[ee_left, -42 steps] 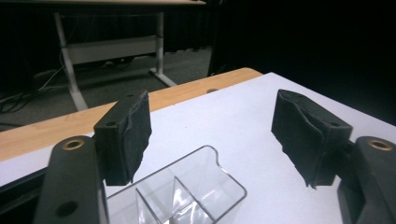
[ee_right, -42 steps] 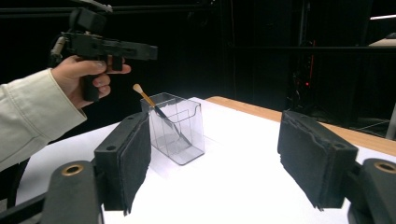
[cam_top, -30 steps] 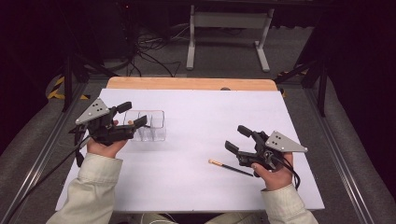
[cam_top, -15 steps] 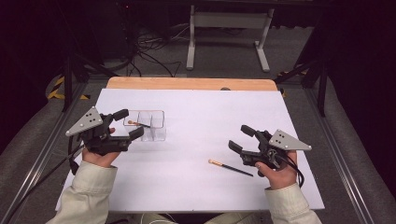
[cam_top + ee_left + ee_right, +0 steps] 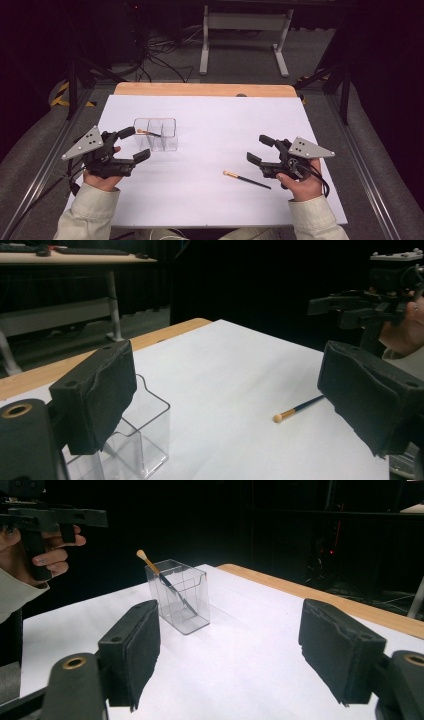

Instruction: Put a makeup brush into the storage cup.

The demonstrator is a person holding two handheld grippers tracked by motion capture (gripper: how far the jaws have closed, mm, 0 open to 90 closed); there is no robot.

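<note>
A clear plastic holder [image 5: 156, 134] with compartments stands on the white table [image 5: 220, 125], left of centre. A thin dark stick with a tan tip [image 5: 147, 133] leans inside it, its tip [image 5: 141, 555] poking above the rim. A second such stick [image 5: 246, 179] lies flat near the right hand, also in the left gripper view [image 5: 297, 409]. My left gripper [image 5: 135, 143] is just near-left of the holder, and its jaws have just been opening with nothing between them. My right gripper [image 5: 258, 149] stands open and empty, just right of the lying stick.
A wooden strip [image 5: 205, 90] borders the table's far edge. Beyond it a grey metal stand [image 5: 242, 40] and cables sit on a dark floor. Metal rails [image 5: 370, 165] run along both table sides.
My left gripper has drawn back from the holder toward the near left, and the stick now shows leaning in the holder. The right gripper has stayed put.
</note>
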